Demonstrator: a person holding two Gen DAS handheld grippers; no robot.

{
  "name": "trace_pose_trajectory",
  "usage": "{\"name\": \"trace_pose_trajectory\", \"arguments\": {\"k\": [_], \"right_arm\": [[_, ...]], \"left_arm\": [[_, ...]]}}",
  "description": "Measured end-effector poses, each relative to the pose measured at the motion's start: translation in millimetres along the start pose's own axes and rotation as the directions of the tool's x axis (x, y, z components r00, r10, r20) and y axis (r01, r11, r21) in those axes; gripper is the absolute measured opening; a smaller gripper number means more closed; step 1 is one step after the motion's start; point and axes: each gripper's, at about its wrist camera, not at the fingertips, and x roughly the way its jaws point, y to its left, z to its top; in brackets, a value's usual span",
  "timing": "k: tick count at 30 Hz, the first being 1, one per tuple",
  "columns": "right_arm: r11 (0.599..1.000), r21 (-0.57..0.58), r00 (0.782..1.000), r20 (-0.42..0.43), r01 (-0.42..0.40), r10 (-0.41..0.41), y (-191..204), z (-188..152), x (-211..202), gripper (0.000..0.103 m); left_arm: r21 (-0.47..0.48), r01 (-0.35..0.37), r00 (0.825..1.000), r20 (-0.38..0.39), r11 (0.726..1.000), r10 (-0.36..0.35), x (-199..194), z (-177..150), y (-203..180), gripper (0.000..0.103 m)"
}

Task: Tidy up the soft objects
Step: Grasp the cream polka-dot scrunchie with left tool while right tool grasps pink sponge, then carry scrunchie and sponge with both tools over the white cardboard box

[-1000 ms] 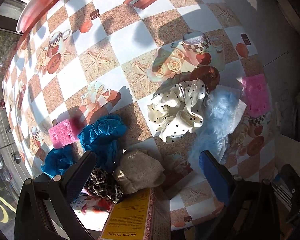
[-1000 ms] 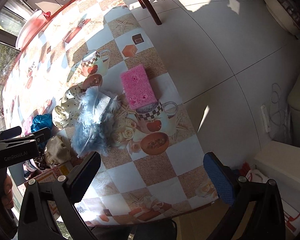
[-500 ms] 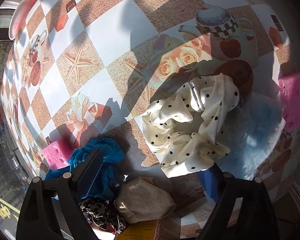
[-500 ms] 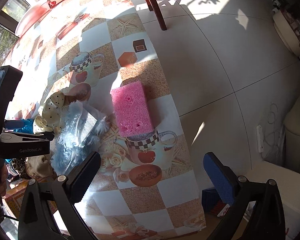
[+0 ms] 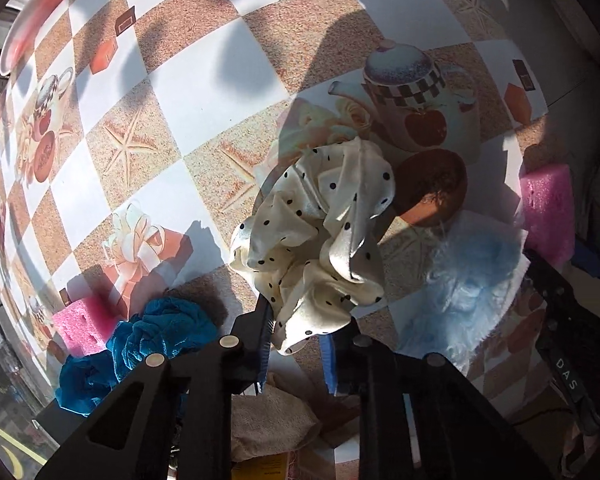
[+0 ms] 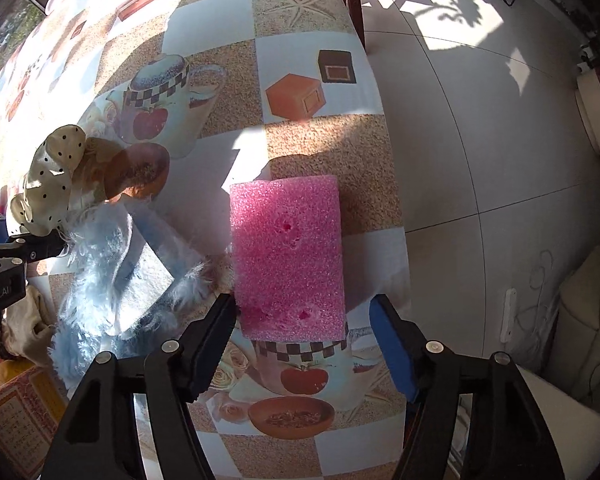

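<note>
Two grippers down on soft items.
Left gripper [image 5: 296,344] pinching polka-dot scrunchie [image 5: 320,236]; right gripper [image 6: 304,340] closing around pink sponge [image 6: 288,256], right pad apart.

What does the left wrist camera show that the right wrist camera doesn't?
Only the left wrist view shows the teal cloth and a second pink sponge beside it. Only the right wrist view shows the tiled floor and the right gripper closing around the big pink sponge. Both show the polka-dot scrunchie, pinched by the left gripper, and the fluffy blue fabric.
</note>
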Motion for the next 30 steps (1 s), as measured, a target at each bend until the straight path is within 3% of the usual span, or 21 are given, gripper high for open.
{"name": "trace_pose_trajectory", "arguments": {"k": [6, 12, 20, 30], "right_arm": [[0.99, 0.066, 0.992, 0.055, -0.121, 0.118, -5.1, -5.3, -26.6, 0.048], [0.984, 0.077, 0.982, 0.108, -0.164, 0.155, -6.9, -12.5, -61.0, 0.048], [0.981, 0.072, 0.976, 0.144, -0.178, 0.167, 3.8, -31.8, -98.4, 0.048], [0.979, 0.057, 0.97, 0.156, -0.195, 0.184, -9.4, -78.1, -127.3, 0.048]], "left_arm": [[-0.068, 0.036, 0.995, 0.092, 0.997, -0.029, -30.7, -10.9, 22.6, 0.021], [-0.075, 0.02, 0.985, 0.174, 0.997, -0.006, -64.4, -27.4, 18.2, 0.021], [0.016, 0.033, 0.968, 0.247, 0.999, -0.036, -110.9, -75.5, -19.2, 0.021], [0.156, 0.007, 0.951, 0.305, 0.988, -0.055, -122.1, -142.7, -70.2, 0.021]]}}
